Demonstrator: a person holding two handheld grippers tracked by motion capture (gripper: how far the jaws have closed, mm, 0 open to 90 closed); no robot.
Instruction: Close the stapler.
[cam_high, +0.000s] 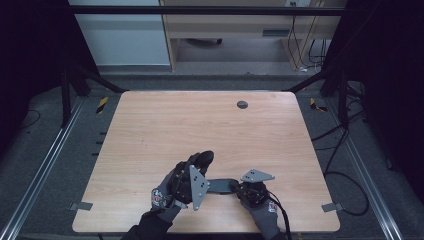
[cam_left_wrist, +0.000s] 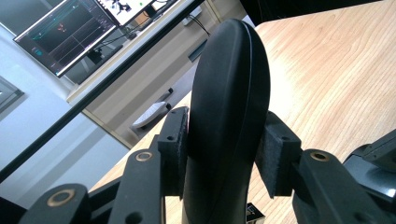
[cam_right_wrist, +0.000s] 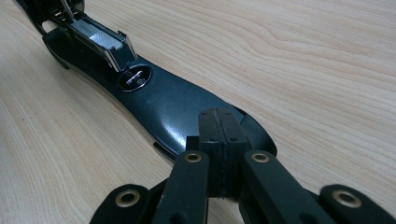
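Two grippers: both work one black stapler, swung open at its hinge near the table's (cam_high: 150, 125) 6 o'clock edge.
High view: left gripper (cam_high: 197, 170) holds the stapler's top arm (cam_high: 204, 159) raised toward 11 o'clock; right gripper (cam_high: 239, 187) rests at the 3 o'clock end of the base (cam_high: 220, 185), which lies flat.
Left gripper view: jaws closed on the top arm (cam_left_wrist: 229, 107), pads pressing both its flanks; it stands nearly upright between them.
Right gripper view: jaws fully closed, pads together, tips pressed down on the base's (cam_right_wrist: 163, 107) near end; anvil (cam_right_wrist: 134, 77) at 11 o'clock, magazine (cam_right_wrist: 100, 39) beyond.
Step, as I judge: opening the stapler.
Doing it well: keep the base pinned flat, swing the arm slowly about the hinge, avoid twisting sideways.
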